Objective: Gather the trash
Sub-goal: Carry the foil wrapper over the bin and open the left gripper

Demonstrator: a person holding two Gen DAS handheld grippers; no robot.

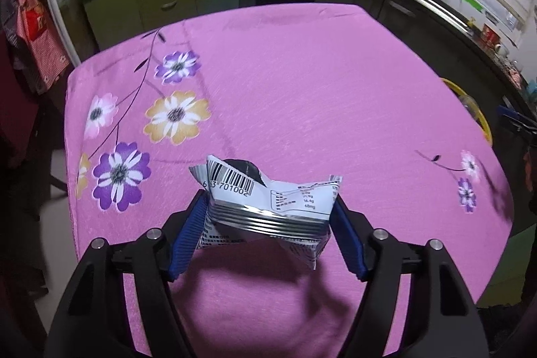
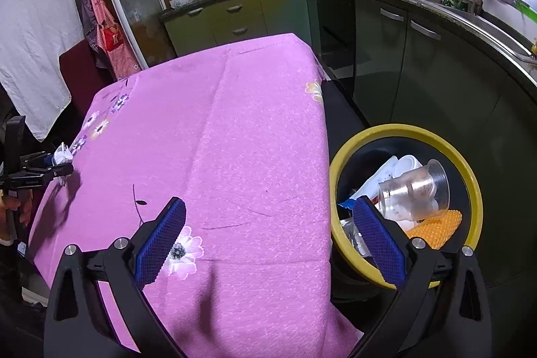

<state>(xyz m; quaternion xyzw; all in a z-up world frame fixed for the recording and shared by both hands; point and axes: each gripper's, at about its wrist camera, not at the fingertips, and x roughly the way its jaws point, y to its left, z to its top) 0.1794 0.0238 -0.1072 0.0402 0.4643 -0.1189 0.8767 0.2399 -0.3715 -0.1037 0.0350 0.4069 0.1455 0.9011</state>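
My left gripper (image 1: 270, 217) is shut on a crumpled white and silver snack wrapper (image 1: 268, 200) with a barcode, held above the pink flowered tablecloth (image 1: 302, 89). In the right wrist view that gripper (image 2: 50, 165) and the wrapper (image 2: 63, 154) show at the far left edge of the table. My right gripper (image 2: 268, 237) is open and empty, over the table's right edge. The yellow-rimmed trash bin (image 2: 476, 200) stands on the floor beside the table, holding a clear plastic cup (image 2: 416, 190), white lids and an orange piece.
The bin's yellow rim (image 1: 476, 113) shows at the right edge in the left wrist view. Kitchen cabinets (image 2: 419, 72) and a counter with a sink curve behind and right of the table. An apron (image 2: 107, 39) hangs at the left.
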